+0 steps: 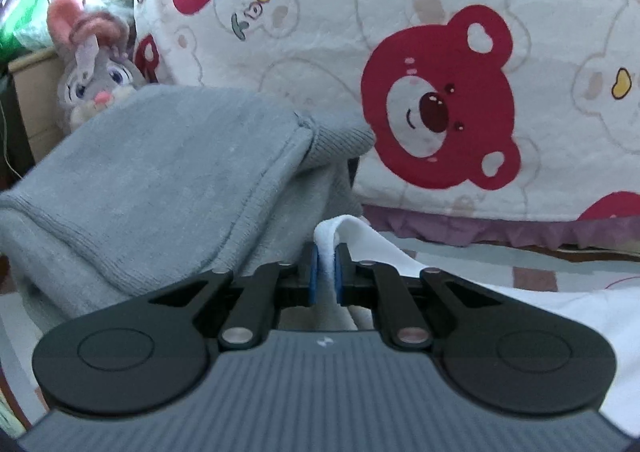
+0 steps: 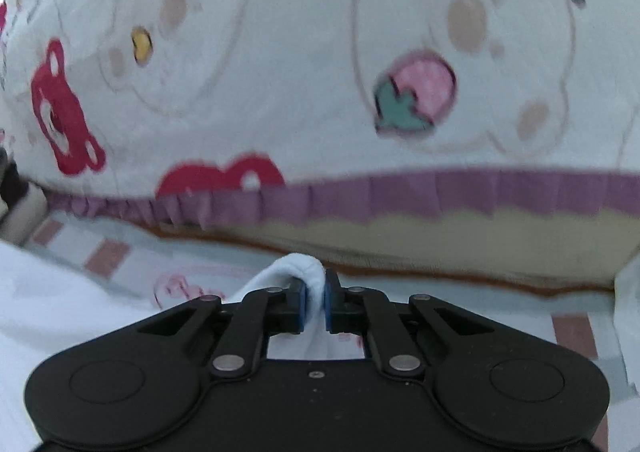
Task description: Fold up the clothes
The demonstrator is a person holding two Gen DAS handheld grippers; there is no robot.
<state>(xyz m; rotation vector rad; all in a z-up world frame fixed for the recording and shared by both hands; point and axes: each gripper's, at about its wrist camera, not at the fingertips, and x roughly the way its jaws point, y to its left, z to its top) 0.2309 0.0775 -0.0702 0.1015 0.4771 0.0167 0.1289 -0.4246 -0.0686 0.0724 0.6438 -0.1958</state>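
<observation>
Pinching folds of a white garment [image 1: 520, 316], left gripper [image 1: 326, 272] and right gripper [image 2: 315, 302] point toward twelve o'clock at a bear-print quilt [image 1: 400, 52].

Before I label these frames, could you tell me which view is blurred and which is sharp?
Right wrist view: bear quilt smeared by motion blur, though the right gripper is crisp. Left wrist view: sharper, grey sweater weave readable; fisheye bending at edges.

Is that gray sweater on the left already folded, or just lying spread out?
Folded, it seems: the gray sweater sits as a thick layered stack with a ribbed edge doubled over on top. How neatly, I cannot tell.
</observation>
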